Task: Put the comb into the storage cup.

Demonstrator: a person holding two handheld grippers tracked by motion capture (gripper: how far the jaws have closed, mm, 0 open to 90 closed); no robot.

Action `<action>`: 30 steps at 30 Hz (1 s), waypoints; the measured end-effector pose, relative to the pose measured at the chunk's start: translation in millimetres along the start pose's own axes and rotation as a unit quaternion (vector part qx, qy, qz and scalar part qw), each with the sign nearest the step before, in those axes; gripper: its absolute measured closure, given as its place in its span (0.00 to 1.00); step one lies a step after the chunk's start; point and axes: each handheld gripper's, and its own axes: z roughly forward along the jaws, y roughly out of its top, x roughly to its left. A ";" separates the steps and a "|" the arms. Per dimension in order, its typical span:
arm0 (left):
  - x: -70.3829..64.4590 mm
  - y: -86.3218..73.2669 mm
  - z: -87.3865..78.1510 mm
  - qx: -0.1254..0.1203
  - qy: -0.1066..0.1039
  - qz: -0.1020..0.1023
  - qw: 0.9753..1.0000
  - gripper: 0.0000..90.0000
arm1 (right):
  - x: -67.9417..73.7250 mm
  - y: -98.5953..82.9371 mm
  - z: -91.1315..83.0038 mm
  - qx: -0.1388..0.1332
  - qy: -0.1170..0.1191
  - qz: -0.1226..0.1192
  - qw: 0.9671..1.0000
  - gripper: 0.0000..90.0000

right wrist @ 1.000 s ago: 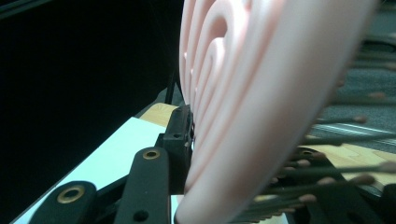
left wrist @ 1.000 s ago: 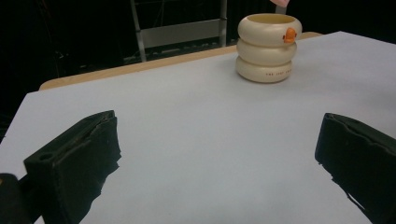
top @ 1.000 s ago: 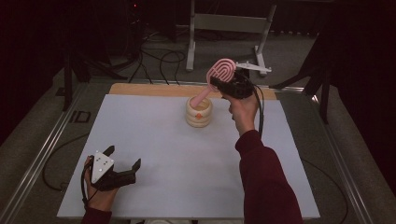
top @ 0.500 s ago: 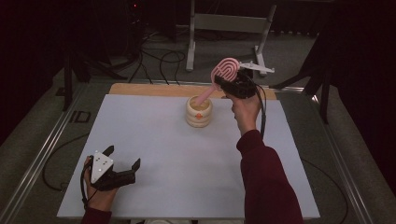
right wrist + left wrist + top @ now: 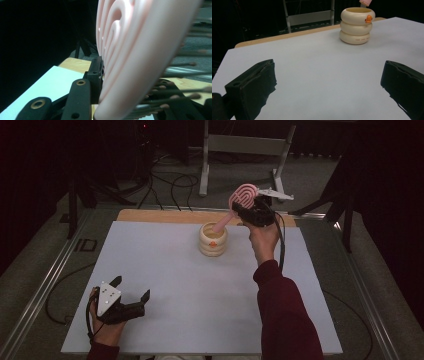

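The right gripper is clamping a pink brush by its head, fingers closed on either side of it; in the right gripper view the ridged pink back is pressing against one black finger while the bristles are sticking out on the other side. The brush is tilting, head up toward one o'clock, handle slanting down toward seven o'clock, with its tip sitting at or just over the mouth of the cream cup. From the left gripper view the handle end is hovering right above the cup's rim, so I cannot tell whether it is inside yet. My guess is the work is at its midpoint: the brush is off the tabletop and lined up with the cup, and either seating it or pulling it clear is what remains.

The right forearm is reaching up from five o'clock, wrist cocked, hand raised well above the cup at the far middle of the tabletop.

The left gripper is resting near the seven o'clock corner, fingers spread wide with nothing between them, well apart from the cup.
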 end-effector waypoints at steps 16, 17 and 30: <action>-0.6 0.1 0.1 0.000 0.000 0.002 1.000 0.01 | -3.4 -7.3 4.1 -0.001 -0.018 0.002 1.000 0.71; -0.5 0.0 0.0 0.000 0.000 0.002 1.000 0.01 | -3.6 -7.7 4.5 -0.001 -0.018 0.003 1.000 0.71; -1.0 0.1 0.1 -0.001 0.000 0.003 1.000 0.01 | -8.8 -14.2 7.8 0.001 -0.031 0.012 0.999 0.71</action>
